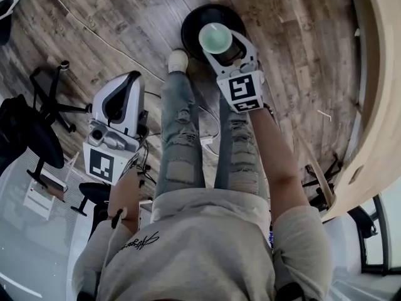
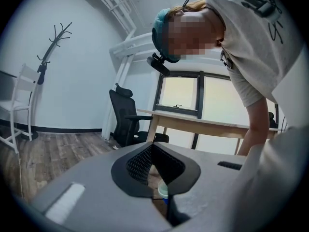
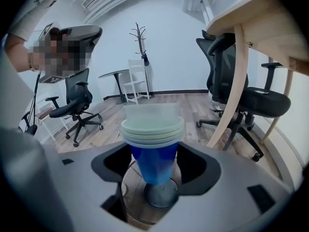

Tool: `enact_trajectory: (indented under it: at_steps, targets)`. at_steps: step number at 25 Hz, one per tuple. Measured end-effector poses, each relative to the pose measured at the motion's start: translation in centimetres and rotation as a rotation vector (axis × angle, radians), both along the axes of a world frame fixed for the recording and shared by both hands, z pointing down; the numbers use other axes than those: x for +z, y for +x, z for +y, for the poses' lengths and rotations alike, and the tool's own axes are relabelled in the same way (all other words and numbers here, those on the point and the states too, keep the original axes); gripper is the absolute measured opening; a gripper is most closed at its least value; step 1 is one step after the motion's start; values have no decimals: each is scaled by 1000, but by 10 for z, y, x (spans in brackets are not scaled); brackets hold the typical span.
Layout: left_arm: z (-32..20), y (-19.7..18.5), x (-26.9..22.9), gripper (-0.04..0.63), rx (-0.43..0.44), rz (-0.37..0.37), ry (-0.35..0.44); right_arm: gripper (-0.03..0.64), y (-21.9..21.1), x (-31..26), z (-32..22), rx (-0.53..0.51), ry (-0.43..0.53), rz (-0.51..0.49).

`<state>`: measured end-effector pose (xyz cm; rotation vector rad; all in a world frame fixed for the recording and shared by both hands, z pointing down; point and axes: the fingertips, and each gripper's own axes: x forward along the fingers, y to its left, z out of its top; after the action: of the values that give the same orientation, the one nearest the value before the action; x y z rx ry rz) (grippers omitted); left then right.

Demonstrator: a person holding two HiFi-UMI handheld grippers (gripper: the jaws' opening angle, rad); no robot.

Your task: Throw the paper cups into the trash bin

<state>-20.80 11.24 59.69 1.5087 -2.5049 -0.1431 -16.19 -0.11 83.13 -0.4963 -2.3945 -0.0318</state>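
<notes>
A stack of blue paper cups with white rims sits between the jaws of my right gripper, which is shut on it. The stack hangs right over the round black trash bin on the wooden floor. In the right gripper view the cups stand upright in my right gripper, with the bin's bottom below. My left gripper hangs by the person's left leg, apart from the bin. Its jaws meet at the tips with nothing between them.
The person's legs and a white shoe stand just beside the bin. Black office chairs are at the left. A curved wooden desk runs along the right, with its leg and a chair close by.
</notes>
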Motion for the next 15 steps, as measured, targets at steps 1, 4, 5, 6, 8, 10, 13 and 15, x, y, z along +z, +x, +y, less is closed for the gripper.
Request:
enact_trajectory:
  at_steps: [1,4,5,6,8,10,13,15]
  targets:
    - [1,1,2,3,1,2,-3,298,2,6,0,-5,6,8]
    - [6,3,9,3,6,8,-11,298,5,25,2,-17,18,40]
    - [6,3,11,3,5,9,-8,298,6,31,3,-20,20,52]
    - [4,1,11,3,3,10,-3,298,6,37,4,-24,21,63]
    - [4,1,11,3,1,11,5,298,8,47,8,-34,23,83]
    - [5,2,11,3,0,14,12,298,11,58,12,-47,31,103]
    - [7,4,13,3,1,21,15,298,11,76,16,-53,40,135]
    - [8,5,15,3,2,26,11,298,11,90,18,-54,41,156]
